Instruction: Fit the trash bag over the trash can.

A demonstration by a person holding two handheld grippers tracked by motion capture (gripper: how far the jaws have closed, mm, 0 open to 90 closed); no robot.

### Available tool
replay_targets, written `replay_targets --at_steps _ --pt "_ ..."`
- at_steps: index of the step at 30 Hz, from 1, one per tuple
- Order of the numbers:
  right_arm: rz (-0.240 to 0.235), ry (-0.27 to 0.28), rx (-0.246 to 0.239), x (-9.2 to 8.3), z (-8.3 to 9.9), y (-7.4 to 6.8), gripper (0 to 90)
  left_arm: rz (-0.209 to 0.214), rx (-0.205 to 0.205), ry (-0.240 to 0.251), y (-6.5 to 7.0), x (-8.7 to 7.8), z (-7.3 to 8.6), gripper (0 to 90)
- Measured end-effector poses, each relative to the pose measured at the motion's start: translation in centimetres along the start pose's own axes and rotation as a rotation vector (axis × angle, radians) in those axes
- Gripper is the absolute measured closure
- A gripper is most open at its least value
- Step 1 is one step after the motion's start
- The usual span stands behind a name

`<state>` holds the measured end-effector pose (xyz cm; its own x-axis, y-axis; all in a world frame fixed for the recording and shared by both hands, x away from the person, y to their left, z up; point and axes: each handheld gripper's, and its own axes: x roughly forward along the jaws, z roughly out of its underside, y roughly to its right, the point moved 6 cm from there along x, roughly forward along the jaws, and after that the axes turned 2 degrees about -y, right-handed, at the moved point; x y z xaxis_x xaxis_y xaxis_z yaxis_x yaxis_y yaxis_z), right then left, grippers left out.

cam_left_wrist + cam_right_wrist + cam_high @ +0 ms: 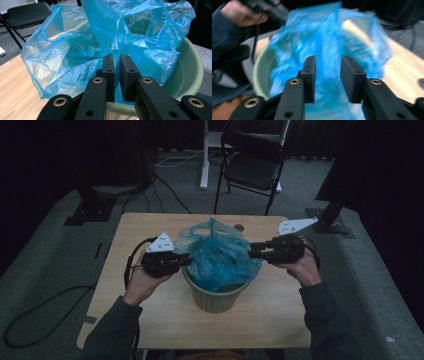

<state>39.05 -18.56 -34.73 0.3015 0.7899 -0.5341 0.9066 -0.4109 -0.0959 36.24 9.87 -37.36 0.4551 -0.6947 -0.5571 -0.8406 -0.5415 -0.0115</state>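
The jaws of the left gripper are pinching the blue bag in the green bin; the right gripper is hovering with its jaws apart.

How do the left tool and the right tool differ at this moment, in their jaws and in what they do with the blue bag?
The left tool has its jaws nearly closed, pinching a fold of the blue bag. The right tool has its jaws apart, with the bag film between them but not gripped. Both work at the bag that lines the green bin, from opposite sides.
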Motion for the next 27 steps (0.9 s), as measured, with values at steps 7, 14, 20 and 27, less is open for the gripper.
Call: replay_targets --at_steps 7,14,20,27 --pt "0.000 -0.062 0.072 1.9 -0.1 1.6 56.2 0.003 -0.002 0.005 0.1 0.1 0.1 82.9" --pt "-0.065 -0.090 0.071 2.3 1.0 0.8 87.7 -0.001 -0.007 0.005 0.1 -0.4 0.7 82.9" --pt "-0.091 -0.076 0.069 0.9 2.9 -0.4 89.9 -0.002 -0.017 0.012 0.4 -1.1 1.9 83.3" --pt "-0.143 -0.048 0.072 0.4 5.4 -2.0 89.9 0.019 -0.016 -0.005 1.4 -1.1 3.6 83.5"
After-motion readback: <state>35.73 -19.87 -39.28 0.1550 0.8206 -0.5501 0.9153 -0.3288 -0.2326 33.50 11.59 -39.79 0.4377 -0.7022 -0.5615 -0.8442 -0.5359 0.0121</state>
